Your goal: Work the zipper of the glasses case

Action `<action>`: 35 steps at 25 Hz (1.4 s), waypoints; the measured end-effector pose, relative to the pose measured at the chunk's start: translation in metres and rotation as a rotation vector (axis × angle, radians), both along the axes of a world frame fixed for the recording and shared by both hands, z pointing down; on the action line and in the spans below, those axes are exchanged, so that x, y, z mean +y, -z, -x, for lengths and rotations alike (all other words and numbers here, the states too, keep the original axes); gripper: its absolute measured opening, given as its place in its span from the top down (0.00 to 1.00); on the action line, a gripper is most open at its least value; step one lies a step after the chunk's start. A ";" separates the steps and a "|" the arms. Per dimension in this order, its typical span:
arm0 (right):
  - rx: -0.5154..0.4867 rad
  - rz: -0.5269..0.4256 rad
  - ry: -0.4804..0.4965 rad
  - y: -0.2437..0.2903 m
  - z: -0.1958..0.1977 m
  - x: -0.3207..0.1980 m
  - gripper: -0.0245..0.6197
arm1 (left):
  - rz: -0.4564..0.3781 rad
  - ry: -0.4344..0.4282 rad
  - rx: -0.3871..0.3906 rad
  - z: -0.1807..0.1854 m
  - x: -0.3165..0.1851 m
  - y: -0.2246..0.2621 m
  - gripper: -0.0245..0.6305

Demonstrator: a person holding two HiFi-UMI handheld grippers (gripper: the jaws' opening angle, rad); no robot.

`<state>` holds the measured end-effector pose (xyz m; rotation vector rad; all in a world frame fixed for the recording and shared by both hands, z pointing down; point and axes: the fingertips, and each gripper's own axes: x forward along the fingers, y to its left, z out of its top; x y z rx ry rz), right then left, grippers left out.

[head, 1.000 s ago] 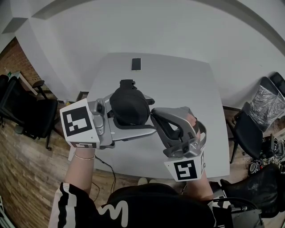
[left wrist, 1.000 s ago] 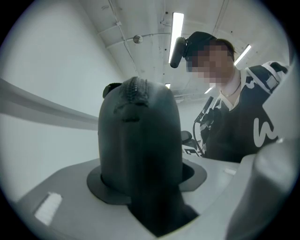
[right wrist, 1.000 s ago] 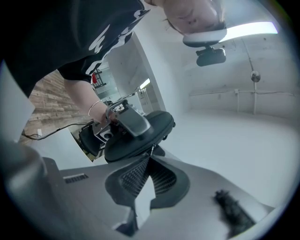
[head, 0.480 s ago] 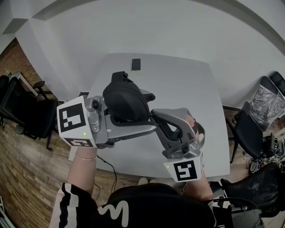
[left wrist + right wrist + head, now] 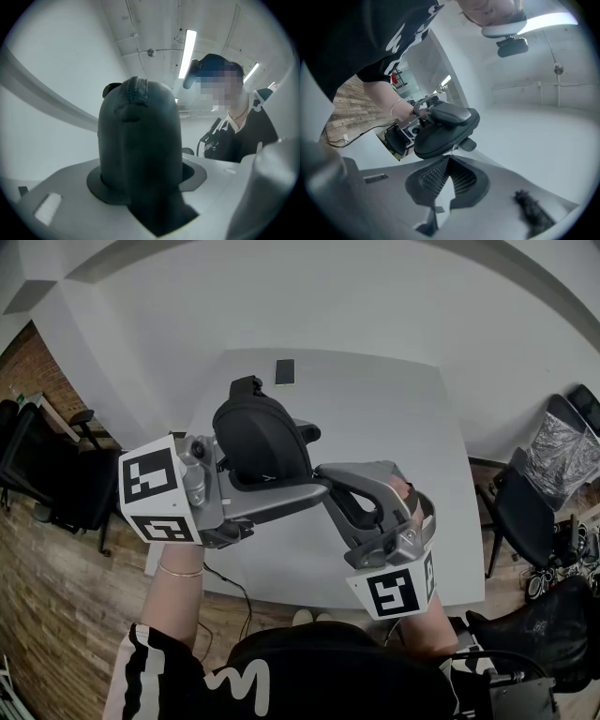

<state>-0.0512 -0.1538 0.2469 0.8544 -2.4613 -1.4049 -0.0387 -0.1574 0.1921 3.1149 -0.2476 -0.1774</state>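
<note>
Table (image 5: 403,427): white, wide, nearly bare. The case (image 5: 261,442) is not resting on it. It hangs in the air above the near half.

Case: black, clamped in my left gripper (image 5: 314,460), whose jaws are spread wide across the body with the pads pressing.

Change over the last second: the left gripper has rolled, so the case's far end has swung up and leftward. The right gripper (image 5: 450,158) has not shifted. I read this as turning the zip toward the right tips, not running it yet. The case looks closed all round.

Right gripper: jaws together, tips touching the seam at the case's near end. I cannot tell whether the pull is nipped between them.

Zip (image 5: 137,91): runs over the crown of the case in the left gripper view.

Tab (image 5: 468,144): small, dark, just beside the right tips and outside them.

Room: open air all round the case. The phone (image 5: 286,372) lies well apart by the far edge. Both hands work above the near edge, so a dropped case might miss the table.
</note>
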 end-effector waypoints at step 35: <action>-0.023 0.158 0.026 -0.044 0.019 -0.010 0.96 | -0.010 0.066 -0.020 -0.009 -0.021 0.019 0.57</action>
